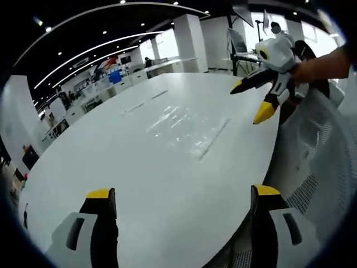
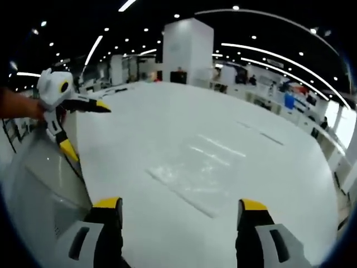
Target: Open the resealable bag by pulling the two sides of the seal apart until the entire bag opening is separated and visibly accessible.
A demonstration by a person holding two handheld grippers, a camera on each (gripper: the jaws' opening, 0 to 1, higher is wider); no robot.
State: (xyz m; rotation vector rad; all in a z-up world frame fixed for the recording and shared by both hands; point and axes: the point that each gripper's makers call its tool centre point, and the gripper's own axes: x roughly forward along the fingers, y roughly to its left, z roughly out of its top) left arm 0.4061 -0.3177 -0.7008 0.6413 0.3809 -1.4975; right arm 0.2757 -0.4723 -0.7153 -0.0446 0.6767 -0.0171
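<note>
A broad, glossy white oval table (image 1: 139, 167) takes up most of both views, its surface catching streaks of the ceiling lights. Around it lies a large open hall with a dark ceiling crossed by long curved light strips, a wide white square pillar (image 2: 187, 50), rows of white counters and bright windows at the far edges. A pale grey mesh chair back (image 1: 321, 151) stands against the table's edge beside the person.

The clear, flat resealable plastic bag (image 1: 187, 128) lies on the table, nearly invisible apart from its glints and the straight ridge of its seal; in the right gripper view the bag (image 2: 198, 173) rests just ahead of that gripper's jaws, apart from both tools.

The left gripper (image 1: 181, 204), white and black with yellow tips, is held low over the near table edge, its jaws spread wide with nothing between them. Seen from the right gripper view, this left gripper (image 2: 83, 125) hangs at the table's side, held by a bare forearm (image 2: 17, 104), jaws splayed.

The right gripper (image 2: 181, 215) also hovers above the table with its yellow-tipped jaws parted and empty. In the left gripper view the right gripper (image 1: 254, 100) floats above the far edge, gripped by a hand (image 1: 304, 70), jaws apart and touching nothing.
</note>
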